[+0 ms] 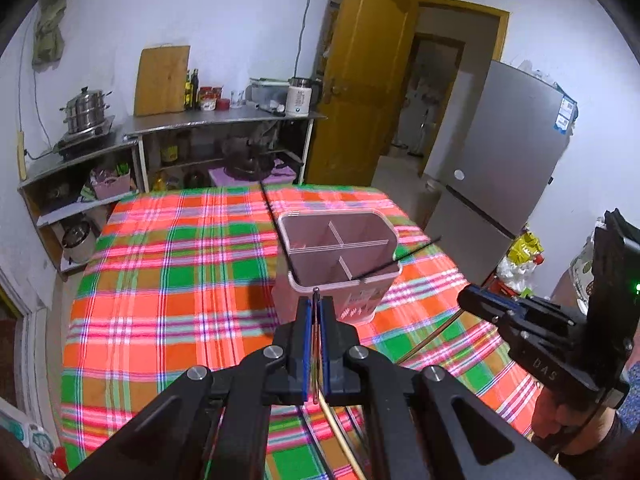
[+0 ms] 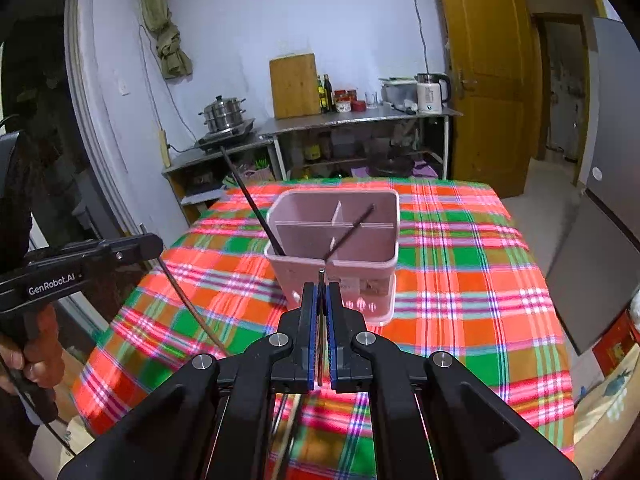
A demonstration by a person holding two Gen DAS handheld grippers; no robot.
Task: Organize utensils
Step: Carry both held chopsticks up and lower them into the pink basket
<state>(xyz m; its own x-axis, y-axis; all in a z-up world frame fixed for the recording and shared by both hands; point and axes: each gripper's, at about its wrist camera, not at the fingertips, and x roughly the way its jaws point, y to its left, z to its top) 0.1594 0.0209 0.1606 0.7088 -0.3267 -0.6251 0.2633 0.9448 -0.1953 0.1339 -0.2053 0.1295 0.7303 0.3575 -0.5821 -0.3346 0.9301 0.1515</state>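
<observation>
A pink utensil holder (image 1: 336, 264) with dividers stands on the plaid tablecloth (image 1: 168, 280); it also shows in the right wrist view (image 2: 336, 248). Two dark chopsticks (image 1: 276, 224) lean out of its near compartments, seen too in the right wrist view (image 2: 252, 204). My left gripper (image 1: 317, 304) is shut on a thin wooden chopstick (image 1: 340, 436), just in front of the holder. My right gripper (image 2: 321, 292) is shut on a thin dark chopstick (image 2: 321, 276), its tip at the holder's near rim. The right gripper also shows in the left wrist view (image 1: 476, 300).
A steel counter (image 1: 224, 120) with a pot, cutting board, bottles and kettle runs along the far wall. A wooden door (image 1: 360, 80) stands open and a grey fridge (image 1: 500, 160) is to the right. The table edge drops off on the left.
</observation>
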